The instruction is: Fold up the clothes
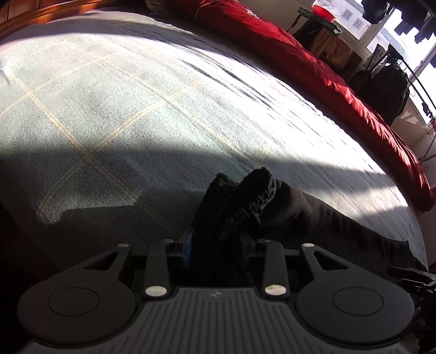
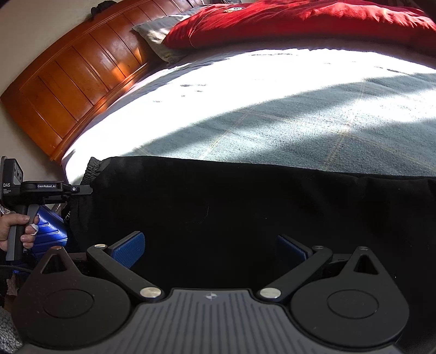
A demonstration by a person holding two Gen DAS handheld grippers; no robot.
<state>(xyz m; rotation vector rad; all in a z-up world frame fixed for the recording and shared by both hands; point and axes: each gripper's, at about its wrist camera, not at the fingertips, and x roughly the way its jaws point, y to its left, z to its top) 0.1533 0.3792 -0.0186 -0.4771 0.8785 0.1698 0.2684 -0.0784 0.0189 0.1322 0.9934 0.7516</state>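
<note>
The left gripper is clenched on a bunched fold of a black garment; its blue-padded fingers press in from both sides with cloth filling the space between them. From that pinch the black fabric rises toward 12 o'clock in a knitted, ribbed ridge and trails away toward 3 o'clock, lying along the near edge of the bed.

The right gripper is released: its two blue pads stand wide apart, angled outward, above a broad flat stretch of the same black garment. Whether the pads touch the cloth cannot be told. The garment spans the lower middle of this view, with a gathered elastic edge at about 9 o'clock.

At 9 o'clock in the right wrist view, a person's hand grips the handle of the other gripper, whose jaw tip meets that elastic edge.

Beyond the garment lies a pale grey-green bedspread with thin yellow check lines, partly in bright sunlight. A red quilt is heaped at 12 o'clock, a grey pillow beside it, and a wooden headboard runs toward 10 o'clock.
</note>
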